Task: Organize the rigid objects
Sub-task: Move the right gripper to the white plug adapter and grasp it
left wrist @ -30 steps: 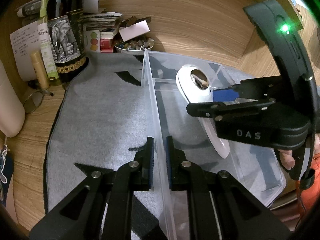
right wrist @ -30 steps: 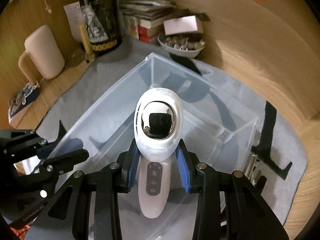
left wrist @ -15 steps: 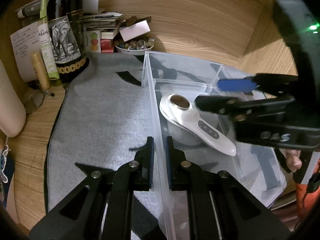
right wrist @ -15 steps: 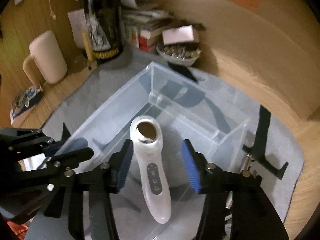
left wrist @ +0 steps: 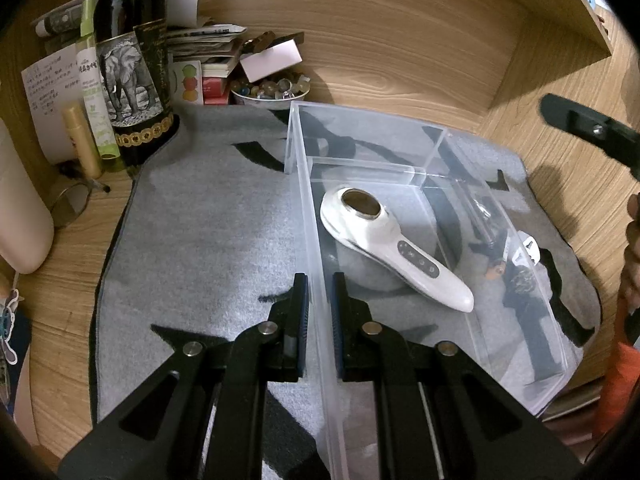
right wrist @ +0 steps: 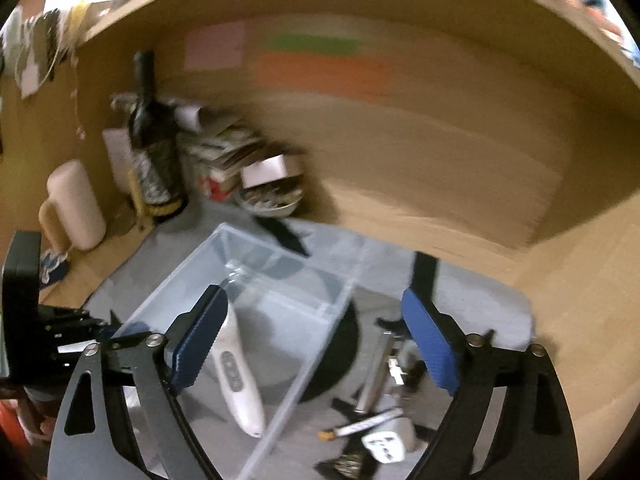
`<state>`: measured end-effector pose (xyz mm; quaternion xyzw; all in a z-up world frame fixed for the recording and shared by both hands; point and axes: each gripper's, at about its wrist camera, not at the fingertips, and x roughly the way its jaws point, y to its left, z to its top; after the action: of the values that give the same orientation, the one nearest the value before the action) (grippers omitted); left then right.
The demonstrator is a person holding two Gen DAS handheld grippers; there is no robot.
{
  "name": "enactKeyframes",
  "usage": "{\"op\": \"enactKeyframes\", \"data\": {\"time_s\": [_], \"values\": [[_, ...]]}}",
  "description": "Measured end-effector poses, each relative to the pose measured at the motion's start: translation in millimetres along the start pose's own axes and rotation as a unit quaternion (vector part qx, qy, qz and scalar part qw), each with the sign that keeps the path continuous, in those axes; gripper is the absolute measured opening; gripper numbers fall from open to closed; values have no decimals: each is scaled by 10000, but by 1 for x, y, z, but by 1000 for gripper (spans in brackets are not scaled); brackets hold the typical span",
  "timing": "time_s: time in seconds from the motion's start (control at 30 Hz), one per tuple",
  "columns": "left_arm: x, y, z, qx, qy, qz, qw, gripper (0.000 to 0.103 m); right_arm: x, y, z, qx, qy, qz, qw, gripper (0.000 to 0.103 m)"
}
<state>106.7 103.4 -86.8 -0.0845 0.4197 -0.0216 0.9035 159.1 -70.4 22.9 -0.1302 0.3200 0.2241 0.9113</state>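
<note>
A white handheld device with a round metal head lies flat inside the clear plastic bin. It also shows in the right wrist view. My left gripper is shut on the bin's left wall. My right gripper is open and empty, raised above the bin; it shows at the right edge of the left wrist view. Several small items, among them a white plug and a metal tool, lie on the grey mat right of the bin.
A dark wine bottle, tubes, a paper stack and a bowl of beads crowd the back left. A cream mug stands at the left. Wooden walls close the back and right.
My right gripper let go of the white device, which now lies in the bin, then opened wide and rose up and back to the right. My left gripper has not moved.
</note>
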Motion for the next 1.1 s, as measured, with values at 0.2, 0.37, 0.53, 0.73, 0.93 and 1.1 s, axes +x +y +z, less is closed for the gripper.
{"op": "enactKeyframes", "data": {"time_s": [0.2, 0.37, 0.53, 0.73, 0.93, 1.1], "values": [[-2, 0, 0, 15, -19, 1, 10000, 11, -9, -32, -16, 174, 25, -510, 9985, 97], [-2, -1, 0, 39, -20, 31, 10000, 11, 2, -50, -49, 310, 438, -633, 9966, 97], [-2, -1, -1, 51, -14, 56, 10000, 11, 20, -59, -83, 397, 883, -598, 9935, 97], [-2, -3, 0, 62, -14, 116, 9999, 11, 45, -73, -109, 733, 1370, -329, 9873, 95], [-2, -4, -1, 65, -13, 135, 9999, 11, 56, -86, -123, 1295, 1612, 216, 9782, 77], [-1, -4, -1, 66, -3, 163, 9998, 11, 58, -89, -123, 1564, 1593, 718, 9721, 45]]}}
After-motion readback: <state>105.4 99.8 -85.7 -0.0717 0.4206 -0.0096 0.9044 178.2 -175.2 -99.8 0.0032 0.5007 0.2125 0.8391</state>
